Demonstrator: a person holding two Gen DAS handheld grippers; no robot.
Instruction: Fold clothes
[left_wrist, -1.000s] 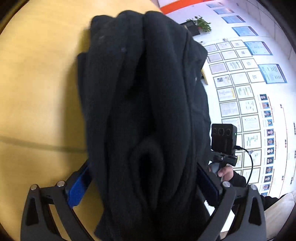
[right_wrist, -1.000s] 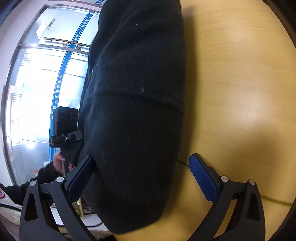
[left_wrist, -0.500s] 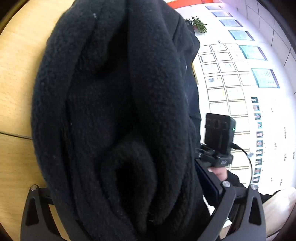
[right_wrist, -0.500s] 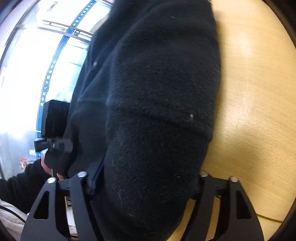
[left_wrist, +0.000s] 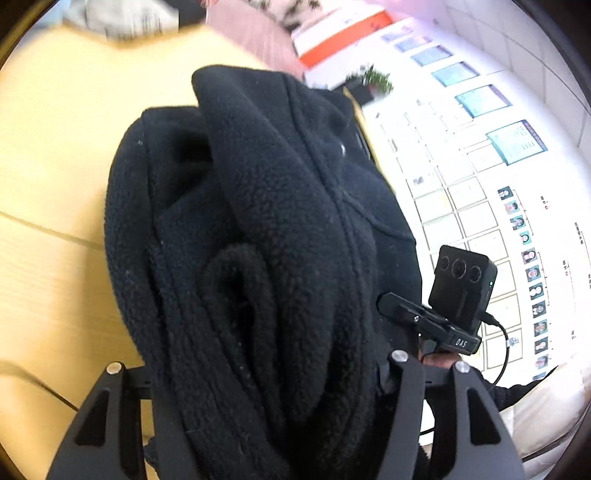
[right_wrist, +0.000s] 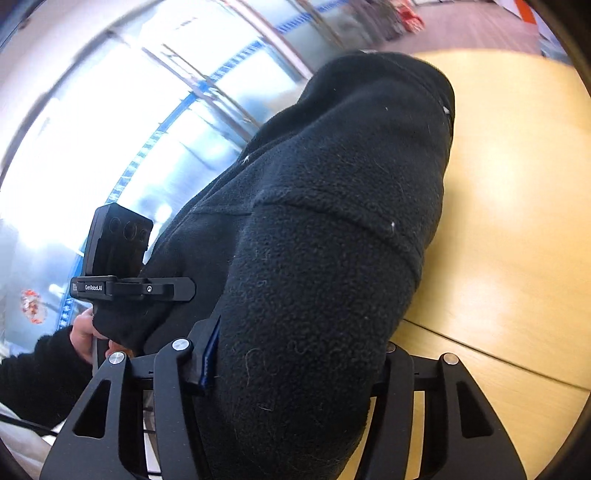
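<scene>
A thick black fleece garment (left_wrist: 266, 258), folded into a bundle, fills the middle of both views; it also shows in the right wrist view (right_wrist: 325, 258). My left gripper (left_wrist: 266, 380) is shut on one end of the bundle, its pads buried in the fleece. My right gripper (right_wrist: 295, 365) is shut on the other end; one blue pad (right_wrist: 210, 354) shows at the left. The bundle hangs between the two grippers above the yellow wooden table (left_wrist: 55, 184). The opposite gripper's camera block (left_wrist: 461, 291) shows beside the fleece, and likewise in the right wrist view (right_wrist: 118, 247).
The table top (right_wrist: 517, 221) has a seam line across it. A wall with framed notices (left_wrist: 480, 166) lies beyond the left view's right side. Bright glass doors (right_wrist: 110, 129) lie beyond the right view's left side. A light pile (left_wrist: 122, 18) sits at the table's far edge.
Both grippers have closed on the fleece bundle, from wide open a second ago. The bundle has been raised and tilted, so more room and floor show behind it.
</scene>
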